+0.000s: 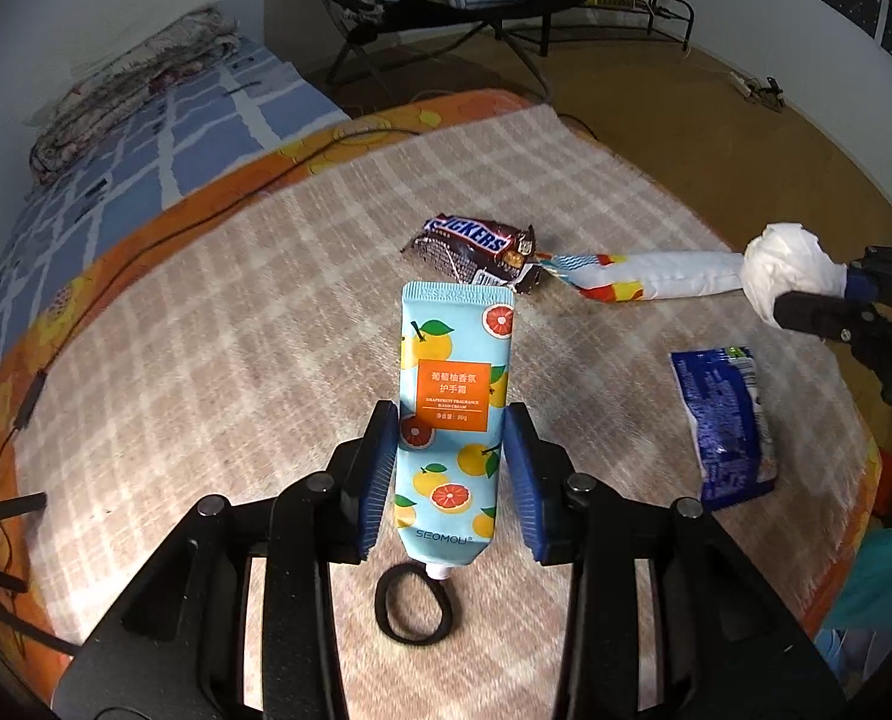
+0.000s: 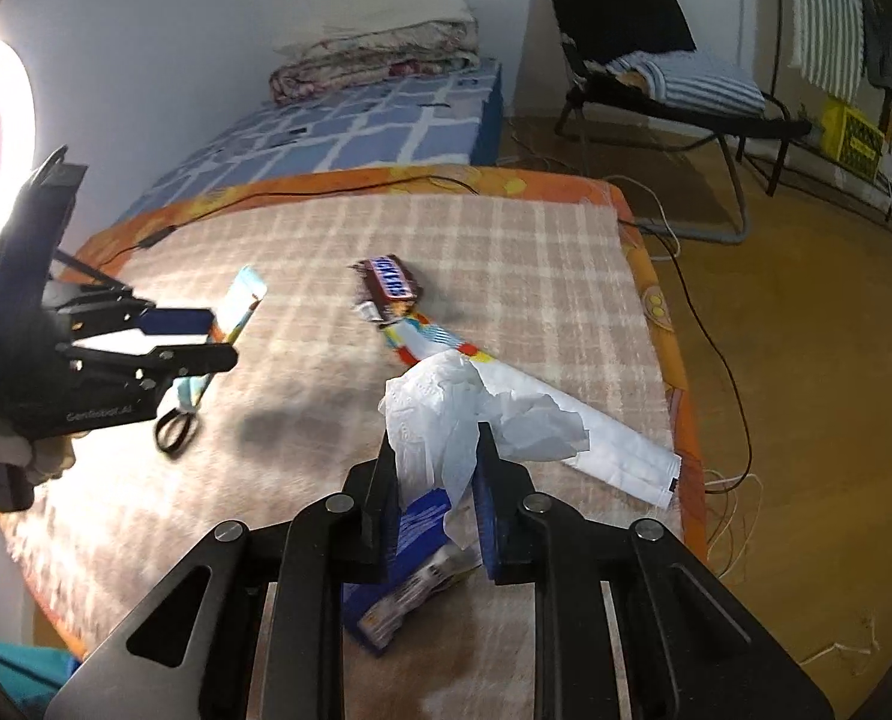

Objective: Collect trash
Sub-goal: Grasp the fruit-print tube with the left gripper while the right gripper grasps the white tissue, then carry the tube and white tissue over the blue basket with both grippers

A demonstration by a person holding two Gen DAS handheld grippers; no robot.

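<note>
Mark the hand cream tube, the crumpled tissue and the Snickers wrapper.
hand cream tube (image 1: 454, 396): left wrist view, orange label.
crumpled tissue (image 2: 440, 414): right wrist view, middle of the wad.
Snickers wrapper (image 1: 472, 237): left wrist view, printed logo.

a bedroom in a home is shown: a bed (image 2: 386, 114) with folded bedding (image 2: 380, 54), and a folding chair (image 2: 655, 60) on a wooden floor (image 2: 805, 330).

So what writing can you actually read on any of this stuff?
"SEOMOU", "GRAPEFRUIT FRAGRANCE HAND CREAM": hand cream tube, with Chinese characters above.
"SNICKERS", partly hidden: Snickers wrapper.
"GenRobot.AI": left hand-held gripper.
Blue packet: print too small to read.
</note>
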